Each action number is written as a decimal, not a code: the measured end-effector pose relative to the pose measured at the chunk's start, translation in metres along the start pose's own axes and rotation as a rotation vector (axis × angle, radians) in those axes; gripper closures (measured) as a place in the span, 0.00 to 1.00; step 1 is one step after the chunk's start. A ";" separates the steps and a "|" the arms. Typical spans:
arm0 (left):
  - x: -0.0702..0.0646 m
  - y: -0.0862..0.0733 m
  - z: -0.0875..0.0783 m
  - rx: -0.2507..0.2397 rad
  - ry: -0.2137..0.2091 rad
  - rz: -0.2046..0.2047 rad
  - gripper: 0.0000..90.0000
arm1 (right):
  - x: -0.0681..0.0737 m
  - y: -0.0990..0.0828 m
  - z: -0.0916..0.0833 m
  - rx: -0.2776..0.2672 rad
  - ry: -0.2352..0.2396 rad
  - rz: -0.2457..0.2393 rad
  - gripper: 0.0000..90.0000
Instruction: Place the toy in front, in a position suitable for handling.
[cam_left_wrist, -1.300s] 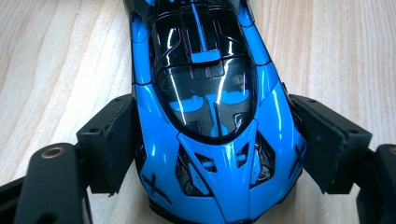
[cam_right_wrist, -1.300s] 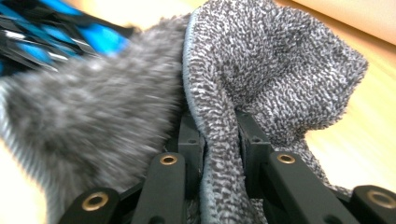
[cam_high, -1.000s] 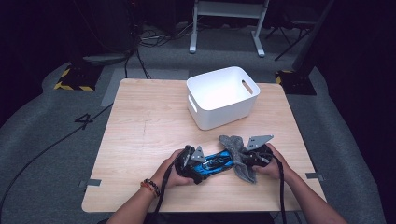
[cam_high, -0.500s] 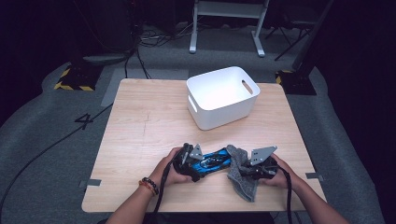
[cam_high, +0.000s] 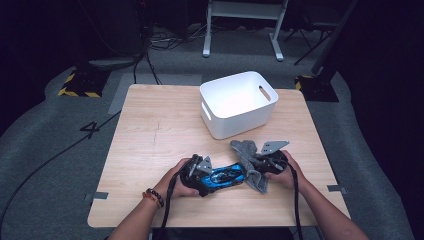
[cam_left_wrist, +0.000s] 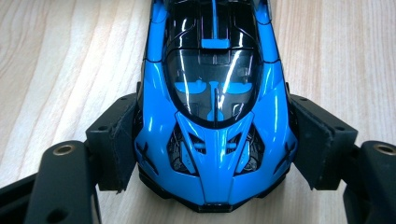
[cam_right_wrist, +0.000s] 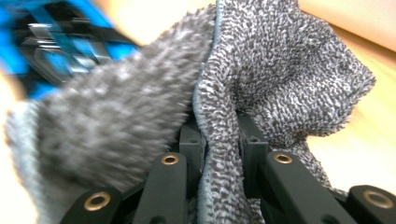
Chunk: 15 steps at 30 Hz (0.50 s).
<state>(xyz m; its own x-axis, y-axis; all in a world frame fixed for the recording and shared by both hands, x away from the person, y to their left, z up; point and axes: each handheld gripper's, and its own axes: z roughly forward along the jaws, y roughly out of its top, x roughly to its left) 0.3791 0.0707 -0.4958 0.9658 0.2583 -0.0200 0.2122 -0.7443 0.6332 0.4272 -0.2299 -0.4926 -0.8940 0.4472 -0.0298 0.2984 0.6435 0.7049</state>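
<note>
- The left tool (cam_left_wrist: 212, 154) is clenched on the glossy blue toy sports car (cam_left_wrist: 215, 107), one pad on each flank near the end facing its camera.
- The right tool (cam_right_wrist: 219, 140) is clenched on a fold of grey terry cloth (cam_right_wrist: 280, 79), which drapes against the car's far end.
- The car (cam_high: 223, 176) rests on the light wooden table (cam_high: 160, 130) near its 6 o'clock edge; a white plastic bin (cam_high: 238, 102) sits toward 1 o'clock of it.
- The step looks like wiping the car. To do it well, keep the left grip firm and low, and draw the cloth (cam_high: 250, 162) along the bodywork, not across it.
- The car's long axis runs from 9 o'clock to 3 o'clock on the table, tilted slightly, its gripped end at 9.
</note>
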 end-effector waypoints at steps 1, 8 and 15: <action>0.000 0.001 0.000 0.007 0.004 -0.002 0.29 | 0.004 0.002 0.002 -0.003 0.032 -0.018 0.86; 0.000 0.001 -0.001 0.013 0.008 -0.005 0.29 | 0.023 0.002 -0.002 0.024 0.075 -0.100 0.87; 0.001 0.001 0.000 0.014 0.018 -0.024 0.28 | 0.042 -0.007 -0.013 0.037 0.103 -0.143 0.86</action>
<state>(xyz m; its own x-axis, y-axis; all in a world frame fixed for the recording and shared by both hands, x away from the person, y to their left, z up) 0.3798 0.0701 -0.4948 0.9577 0.2870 -0.0205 0.2369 -0.7463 0.6220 0.3829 -0.2243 -0.4895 -0.9572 0.2843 -0.0538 0.1758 0.7191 0.6723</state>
